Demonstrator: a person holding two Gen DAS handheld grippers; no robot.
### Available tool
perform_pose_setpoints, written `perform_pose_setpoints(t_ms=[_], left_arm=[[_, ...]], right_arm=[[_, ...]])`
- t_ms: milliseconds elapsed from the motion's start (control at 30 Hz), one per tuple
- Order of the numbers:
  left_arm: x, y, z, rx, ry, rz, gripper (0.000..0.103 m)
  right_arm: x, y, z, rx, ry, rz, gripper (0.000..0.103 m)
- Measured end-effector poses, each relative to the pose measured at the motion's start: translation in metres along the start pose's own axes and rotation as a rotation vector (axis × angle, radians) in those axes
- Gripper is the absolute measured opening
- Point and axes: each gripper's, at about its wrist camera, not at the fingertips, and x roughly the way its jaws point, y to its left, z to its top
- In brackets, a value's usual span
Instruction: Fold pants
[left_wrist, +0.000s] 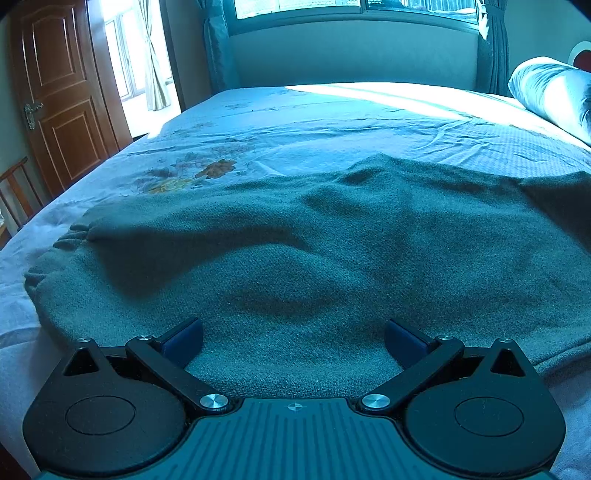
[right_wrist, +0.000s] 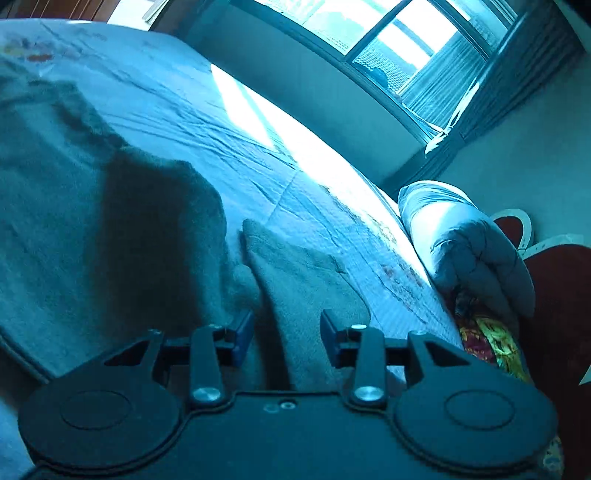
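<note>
1. Left wrist view: the left gripper (left_wrist: 293, 341) has its jaws spread wide, with nothing pinched. The pants (left_wrist: 295, 251) lie flat on the bed (left_wrist: 332, 118) straight ahead at 12 o'clock, running under the fingers (left_wrist: 184, 341). Whether the pads touch the cloth I cannot tell. The long axis runs across the picture from 9 to 3 o'clock, with a gathered, elastic-looking edge at 9 o'clock, probably the waistband.

2. Right wrist view, tilted and a little blurred: the right gripper (right_wrist: 286, 341) has its jaws part open. A narrow strip of the pants (right_wrist: 299, 280) passes between the fingers (right_wrist: 242, 341) toward 12 o'clock, but the pads do not look pressed on it, so I judge it not gripped. The main bulk of cloth lies at 9 to 10 o'clock, partly in shadow. A pillow (right_wrist: 472, 251) sits at 2 o'clock by the bed's far edge.

3. What the next move turns on, as I judge it: the right gripper is the nearer one to a free end, already astride it; the body of the pants lies to its left, so a fold would carry that end toward 9 o'clock, along the long axis, while the left gripper sits mid-cloth.
</note>
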Motion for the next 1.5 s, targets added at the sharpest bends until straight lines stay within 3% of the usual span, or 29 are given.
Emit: perform_pose_setpoints(t_ms=[33, 67, 167, 267, 367, 433, 500, 567, 667, 767, 967, 1233, 1267, 1300, 1367, 1500], left_arm=[[0.000, 0.000, 0.000, 0.000, 0.001, 0.001, 0.103], [0.000, -0.001, 0.001, 0.001, 0.003, 0.003, 0.103], [0.001, -0.002, 0.002, 0.004, 0.011, 0.006, 0.103], [0.002, -0.003, 0.002, 0.007, 0.011, 0.010, 0.103], [0.001, -0.003, 0.002, 0.008, 0.009, 0.012, 0.103], [0.001, -0.003, 0.002, 0.007, 0.009, 0.011, 0.103], [0.001, -0.003, 0.002, 0.009, 0.011, 0.011, 0.103], [0.001, -0.003, 0.002, 0.012, 0.013, 0.011, 0.103], [0.000, -0.002, 0.003, 0.017, 0.017, 0.007, 0.103], [0.001, -0.003, 0.003, 0.017, 0.017, 0.008, 0.103], [0.000, -0.004, 0.002, 0.020, 0.017, 0.014, 0.103], [0.000, -0.005, 0.002, 0.022, 0.021, 0.018, 0.103], [0.000, -0.005, 0.003, 0.022, 0.021, 0.017, 0.103], [0.000, -0.005, 0.003, 0.022, 0.021, 0.016, 0.103], [0.000, -0.004, 0.004, 0.021, 0.025, 0.014, 0.103], [-0.003, -0.001, 0.005, 0.026, 0.026, 0.005, 0.103]], right_arm=[[0.010, 0.001, 0.001, -0.020, 0.025, -0.003, 0.022], [0.017, -0.003, 0.002, -0.009, 0.051, -0.006, 0.000], [0.014, -0.033, 0.001, 0.139, 0.038, -0.004, 0.000], [-0.012, -0.086, -0.013, 0.425, -0.028, -0.008, 0.000], [-0.029, -0.144, -0.068, 0.832, 0.001, 0.012, 0.000], [-0.028, -0.159, -0.116, 1.050, 0.074, 0.081, 0.000], [-0.017, -0.154, -0.149, 1.137, 0.166, 0.134, 0.003], [-0.018, -0.144, -0.170, 1.191, 0.173, 0.173, 0.005], [-0.030, -0.138, -0.166, 1.105, 0.131, 0.141, 0.016], [-0.040, -0.129, -0.146, 0.889, 0.099, 0.069, 0.040], [-0.052, -0.083, -0.106, 0.268, -0.011, -0.040, 0.041], [-0.017, -0.024, -0.078, -0.192, -0.032, -0.066, 0.040], [-0.014, -0.022, -0.075, -0.216, -0.036, -0.071, 0.030], [-0.012, -0.025, -0.071, -0.197, -0.030, -0.065, 0.000], [-0.017, -0.048, -0.060, -0.039, -0.052, -0.068, 0.000], [-0.055, -0.140, -0.055, 0.470, -0.157, -0.006, 0.000]])
